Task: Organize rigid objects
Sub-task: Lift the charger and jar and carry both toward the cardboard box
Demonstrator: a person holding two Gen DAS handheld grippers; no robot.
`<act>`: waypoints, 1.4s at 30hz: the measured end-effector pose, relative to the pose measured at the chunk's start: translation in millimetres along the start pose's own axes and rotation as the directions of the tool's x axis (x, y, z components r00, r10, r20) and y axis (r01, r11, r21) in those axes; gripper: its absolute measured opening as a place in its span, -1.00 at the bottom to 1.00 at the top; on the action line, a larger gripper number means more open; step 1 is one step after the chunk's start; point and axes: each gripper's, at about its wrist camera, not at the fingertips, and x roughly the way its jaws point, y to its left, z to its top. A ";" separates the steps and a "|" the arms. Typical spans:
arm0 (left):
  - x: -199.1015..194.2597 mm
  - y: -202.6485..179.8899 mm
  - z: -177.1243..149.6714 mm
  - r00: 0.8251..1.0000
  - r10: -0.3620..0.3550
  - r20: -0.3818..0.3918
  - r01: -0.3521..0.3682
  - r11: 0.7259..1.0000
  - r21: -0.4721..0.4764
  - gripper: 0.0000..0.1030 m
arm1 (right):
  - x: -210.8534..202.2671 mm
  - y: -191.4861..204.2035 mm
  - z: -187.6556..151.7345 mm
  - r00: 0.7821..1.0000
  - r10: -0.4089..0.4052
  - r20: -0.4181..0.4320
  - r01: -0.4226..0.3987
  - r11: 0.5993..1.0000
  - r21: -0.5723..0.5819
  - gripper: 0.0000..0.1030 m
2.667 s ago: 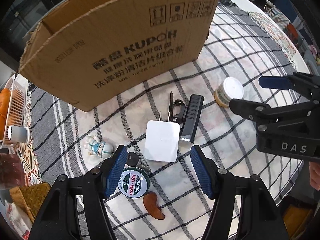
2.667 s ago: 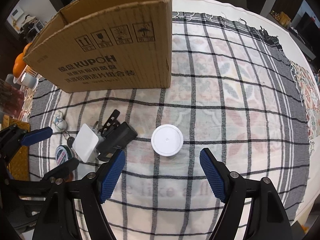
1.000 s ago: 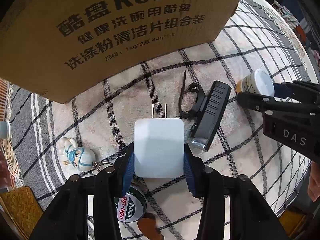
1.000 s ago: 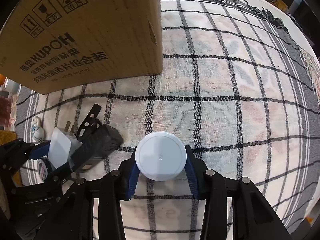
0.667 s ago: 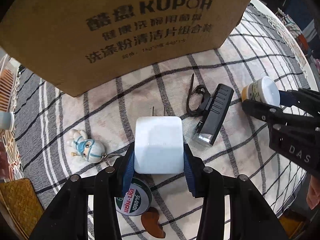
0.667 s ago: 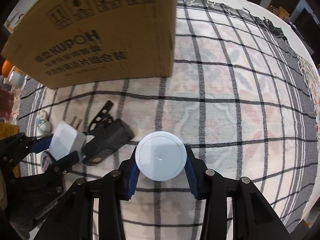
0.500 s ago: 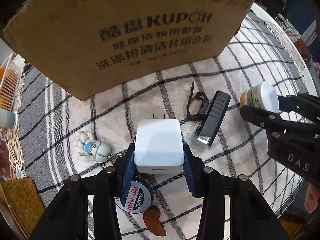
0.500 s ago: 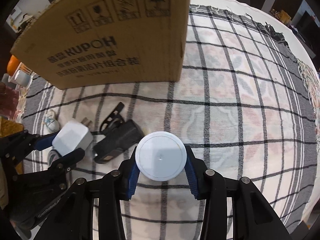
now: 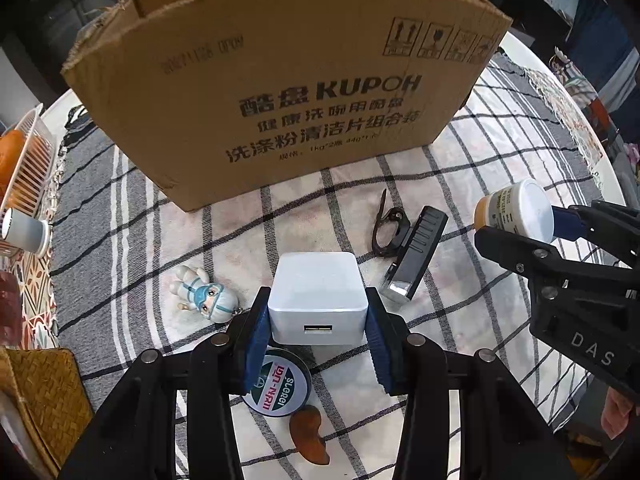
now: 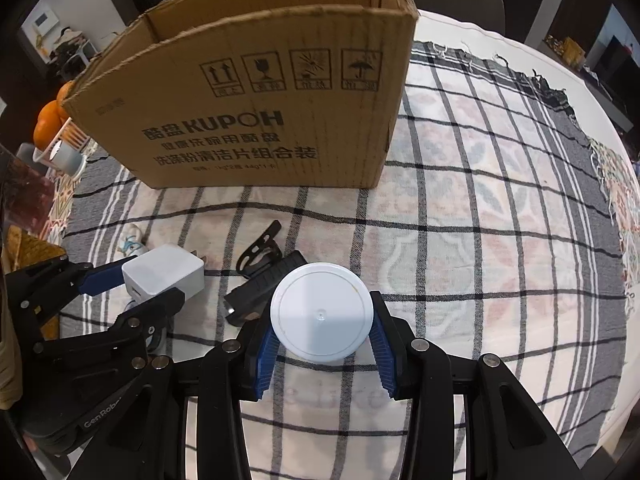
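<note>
My left gripper is shut on a white plug charger and holds it above the checked cloth. My right gripper is shut on a white-lidded jar, also lifted; the jar also shows in the left wrist view. An open cardboard box stands behind, also in the right wrist view. On the cloth lie a black flashlight with a black clip, a small figurine keychain, a round green-and-white tin and a brown curved piece.
A white basket with oranges and a small cup stand at the left edge. A woven mat lies at the near left. The round table's edge curves along the right, with checked cloth across it.
Both grippers have closed on their objects and lifted them: the left raised the charger off the cloth, the right raised the jar. Both views have pulled back, so the box top shows.
</note>
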 end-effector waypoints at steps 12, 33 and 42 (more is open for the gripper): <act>-30.7 -3.7 11.3 0.996 0.002 0.086 -0.001 1.000 -0.017 -0.15 | -26.3 9.4 4.7 0.998 0.022 0.059 -0.021 1.000 -0.019 -0.18; -105.3 1.9 26.0 0.963 0.006 0.269 0.003 0.999 -0.033 -0.15 | -92.5 21.4 18.9 0.974 0.078 0.213 -0.071 0.997 -0.042 -0.18; -135.4 3.7 38.4 0.939 0.009 0.343 0.005 0.999 -0.038 -0.15 | -122.4 23.0 31.2 0.953 0.099 0.286 -0.090 0.995 -0.044 -0.18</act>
